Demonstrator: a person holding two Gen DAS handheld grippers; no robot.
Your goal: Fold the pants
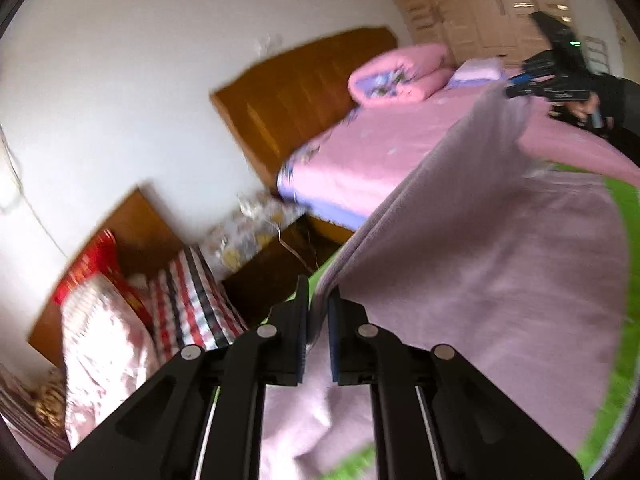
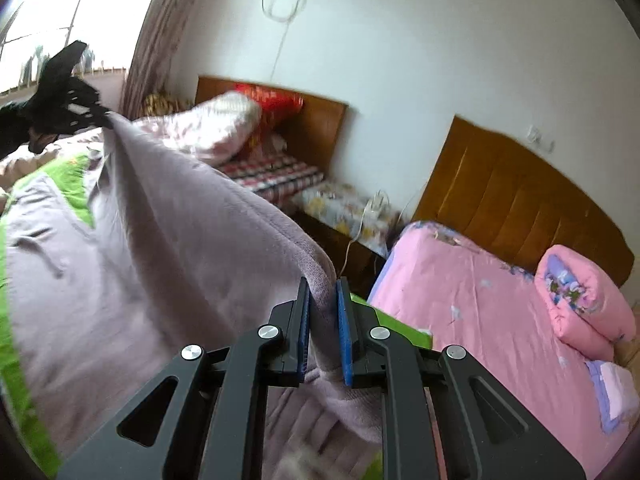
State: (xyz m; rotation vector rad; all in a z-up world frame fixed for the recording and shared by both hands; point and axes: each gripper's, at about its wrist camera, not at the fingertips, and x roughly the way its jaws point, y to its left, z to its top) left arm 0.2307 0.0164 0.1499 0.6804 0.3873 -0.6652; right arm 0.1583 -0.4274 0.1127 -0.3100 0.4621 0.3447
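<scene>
Your left gripper (image 1: 318, 300) has its black jaws pinched on one end of the soft lilac fleece pants (image 1: 460, 260), a thin fold of cloth caught between the blue pads. Your right gripper (image 2: 323, 296) is clamped the same way on the other end of the same edge, cloth squeezed between its pads. The edge stretches taut between the two tools, lifted off the bright green cover (image 1: 624, 288), while the rest of the pants drapes down and lies spread on that cover. Beyond stand a bed with a pink sheet (image 2: 480, 300) and a brown wooden headboard (image 2: 520, 200)
</scene>
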